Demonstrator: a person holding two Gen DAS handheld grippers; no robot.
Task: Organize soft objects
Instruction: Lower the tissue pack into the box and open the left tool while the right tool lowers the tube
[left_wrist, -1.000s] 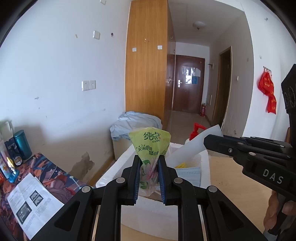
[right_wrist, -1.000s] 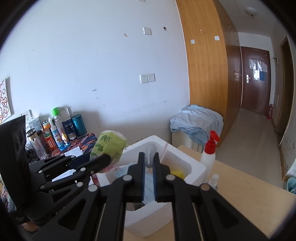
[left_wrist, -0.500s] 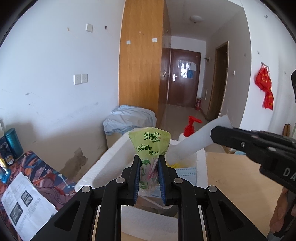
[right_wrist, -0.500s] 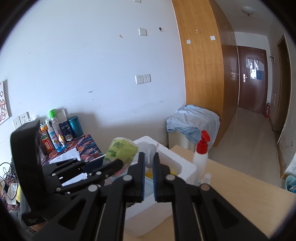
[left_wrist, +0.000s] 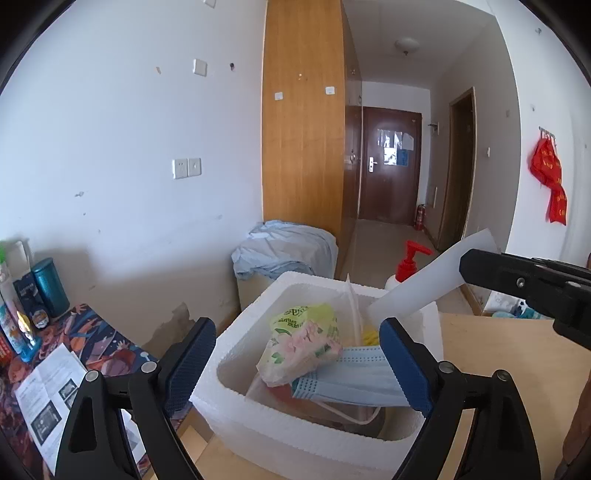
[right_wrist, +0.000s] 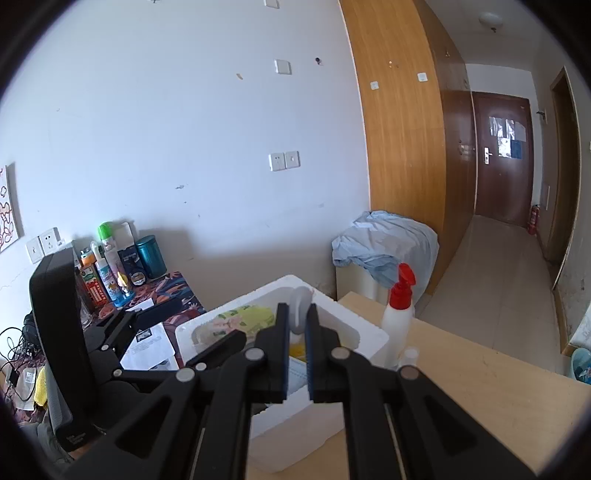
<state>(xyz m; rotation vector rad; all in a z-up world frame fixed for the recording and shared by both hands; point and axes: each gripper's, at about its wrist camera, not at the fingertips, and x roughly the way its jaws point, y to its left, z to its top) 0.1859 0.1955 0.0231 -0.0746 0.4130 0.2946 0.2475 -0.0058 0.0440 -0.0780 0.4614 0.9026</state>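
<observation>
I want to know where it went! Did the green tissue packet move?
Yes. The green plastic tissue packet dropped from between the left gripper fingers into the white foam box, and lies partly on the blue face mask.

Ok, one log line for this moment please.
left gripper: open above foam box | green tissue pack: in box, on blue mask | right gripper: shut on white sheet

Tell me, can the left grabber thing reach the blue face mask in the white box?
Probably yes. The left hand-held gripper hangs open right over the foam box, and the blue mask lies uncovered near the top, only partly tucked under the green tissue pack.
</observation>
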